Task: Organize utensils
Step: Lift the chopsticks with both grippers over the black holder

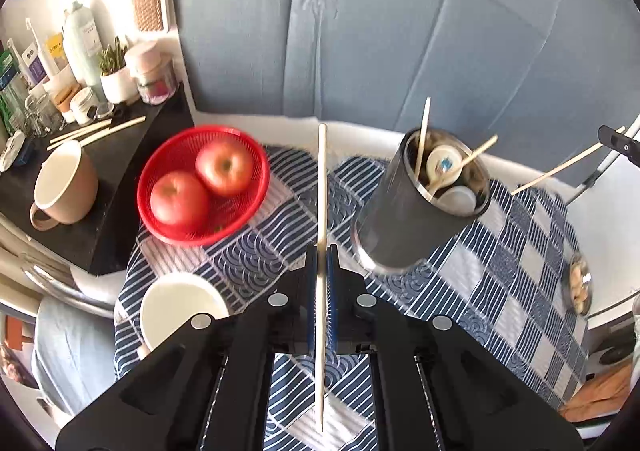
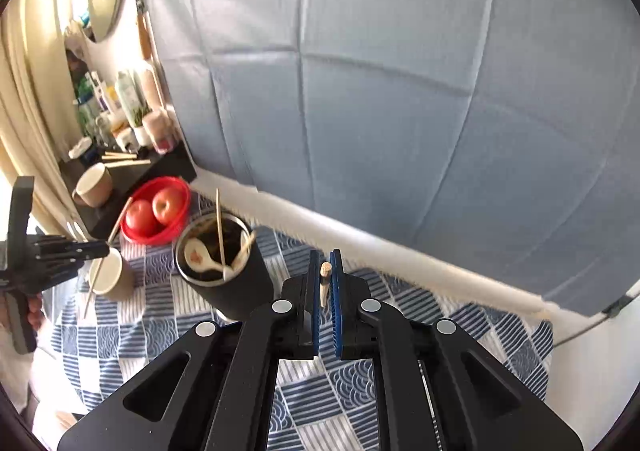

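Observation:
My left gripper (image 1: pixel 322 251) is shut on a wooden chopstick (image 1: pixel 322 187) that stands upright between the pads, above the blue patterned cloth (image 1: pixel 500 251). My right gripper (image 2: pixel 324 257) is shut on another chopstick (image 2: pixel 324 283), seen end-on between the blue pads; it also shows at the right of the left wrist view (image 1: pixel 560 171). A dark metal utensil holder (image 1: pixel 416 211) stands on the cloth right of the left gripper. It holds chopsticks and white spoons. It shows left of the right gripper (image 2: pixel 240 275). The left gripper appears at far left (image 2: pixel 105 249).
A red basket (image 1: pixel 160 203) with two apples and a white cup (image 1: pixel 160 315) sit on the cloth at left. A tan mug (image 1: pixel 72 187) and loose chopsticks (image 1: pixel 96 131) lie on a black shelf with bottles. A small dish (image 1: pixel 580 287) is at right. A blue backdrop hangs behind.

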`<state>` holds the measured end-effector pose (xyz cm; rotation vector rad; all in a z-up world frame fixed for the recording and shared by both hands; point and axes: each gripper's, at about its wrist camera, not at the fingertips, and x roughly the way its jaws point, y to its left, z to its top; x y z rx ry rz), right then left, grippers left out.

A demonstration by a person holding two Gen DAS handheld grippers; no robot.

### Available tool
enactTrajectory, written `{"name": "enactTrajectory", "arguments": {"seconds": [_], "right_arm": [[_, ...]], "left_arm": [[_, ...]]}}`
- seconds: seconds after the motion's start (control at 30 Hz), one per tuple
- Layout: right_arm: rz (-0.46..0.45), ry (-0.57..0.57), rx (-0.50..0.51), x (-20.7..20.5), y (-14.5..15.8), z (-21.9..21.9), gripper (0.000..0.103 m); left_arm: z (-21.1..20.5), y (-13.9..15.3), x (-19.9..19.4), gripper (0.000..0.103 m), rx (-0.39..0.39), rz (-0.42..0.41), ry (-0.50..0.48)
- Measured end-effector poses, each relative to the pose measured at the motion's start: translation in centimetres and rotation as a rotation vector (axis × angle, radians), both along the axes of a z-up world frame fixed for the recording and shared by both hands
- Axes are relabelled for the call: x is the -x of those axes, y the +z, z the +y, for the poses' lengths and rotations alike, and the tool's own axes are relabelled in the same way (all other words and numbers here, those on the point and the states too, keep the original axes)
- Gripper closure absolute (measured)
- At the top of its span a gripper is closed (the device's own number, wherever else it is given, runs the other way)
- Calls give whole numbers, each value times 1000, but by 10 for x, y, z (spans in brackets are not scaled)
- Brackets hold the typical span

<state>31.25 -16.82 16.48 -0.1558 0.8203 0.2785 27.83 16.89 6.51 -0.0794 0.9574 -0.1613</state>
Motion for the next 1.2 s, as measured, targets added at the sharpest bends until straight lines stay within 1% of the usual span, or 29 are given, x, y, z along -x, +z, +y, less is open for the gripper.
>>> {"name": "enactTrajectory", "arguments": {"seconds": [0.23,0.4,0.5,0.6,0.7,0.73,0.8,0.83,0.87,0.93,0.97,1.03,1.1,1.2], "right_arm": [[-57,19,-16,-3,39,12,98],[-80,17,-10,0,53,28,98],[-95,20,-8,4,61,37,98],[-94,5,-24,3,67,44,98],[-87,8,-40,1,69,55,98],[-84,7,-38,0,68,57,98],[-78,14,-44,-1,67,64,98],[-75,17,-42,-2,67,68,98],[-74,17,-30,-4,66,72,98],[-84,11,27,-5,64,83,98],[-84,10,37,-6,63,85,98],[-58,18,14,-9,59,89,98],[-53,15,21,-12,55,93,98],[-21,26,-9,-18,47,97,98]], "left_arm": [[-8,18,-18,98,42,-60,-25],[-15,24,-38,98,125,-86,-63],[-23,25,-52,98,137,-96,-102],[-27,30,-64,98,191,-121,-134],[-35,39,-70,98,212,-182,-168],[-39,41,-73,98,241,-196,-186],[-46,46,-77,98,288,-252,-218],[-48,46,-80,98,301,-258,-223],[-52,46,-84,98,322,-266,-235],[-59,44,-92,98,358,-268,-261],[-62,42,-96,98,359,-267,-264],[-70,38,-103,98,354,-274,-280],[-74,34,-107,98,349,-286,-289],[-79,24,-113,98,358,-310,-297]]}}
